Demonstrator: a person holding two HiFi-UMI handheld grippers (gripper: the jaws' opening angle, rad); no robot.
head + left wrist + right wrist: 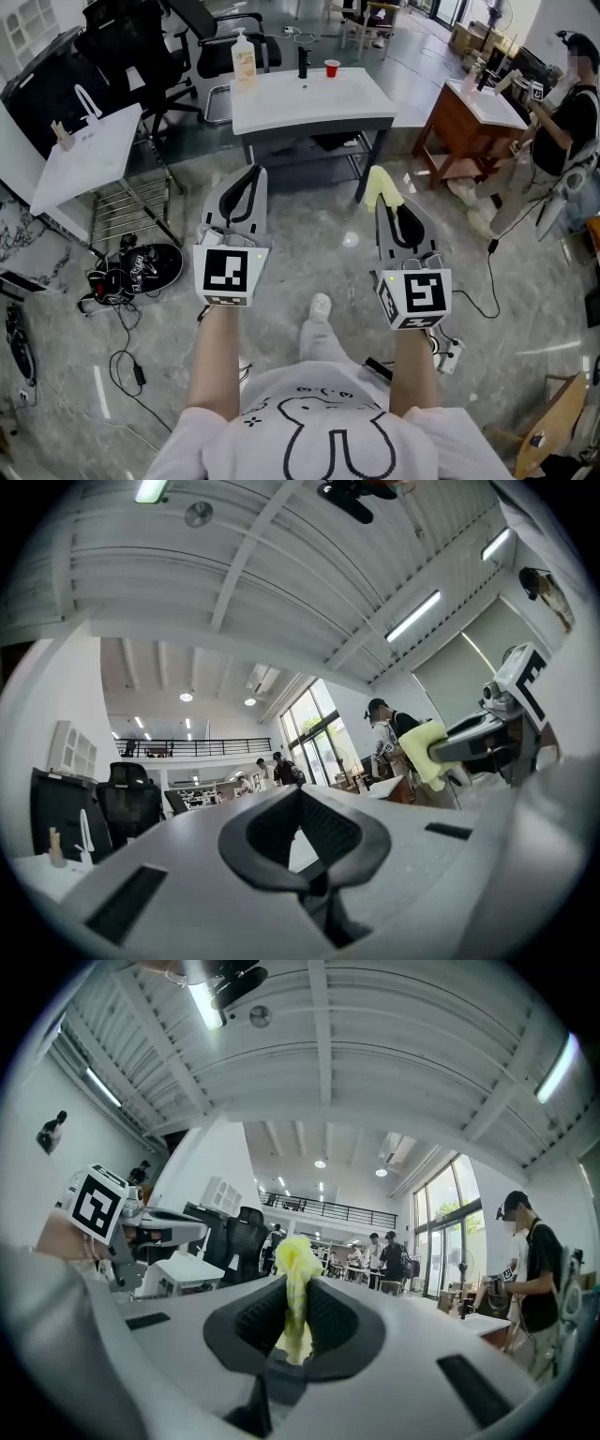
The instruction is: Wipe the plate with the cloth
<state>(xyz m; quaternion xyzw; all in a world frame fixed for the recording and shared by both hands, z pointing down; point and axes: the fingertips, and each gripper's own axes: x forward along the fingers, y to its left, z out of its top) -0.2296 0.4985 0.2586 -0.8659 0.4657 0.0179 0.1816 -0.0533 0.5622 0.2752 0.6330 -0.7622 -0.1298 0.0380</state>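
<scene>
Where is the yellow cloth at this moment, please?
The cloth is right of centre in the head view, pinched in the right gripper, held in the air short of the white table.

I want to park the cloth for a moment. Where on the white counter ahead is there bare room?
The white counter is bare across its front and middle, edge to edge. Only its back edge is crowded: soap bottle at the left, then black tap and red cup. The cloth sits pinched in the right gripper.
</scene>
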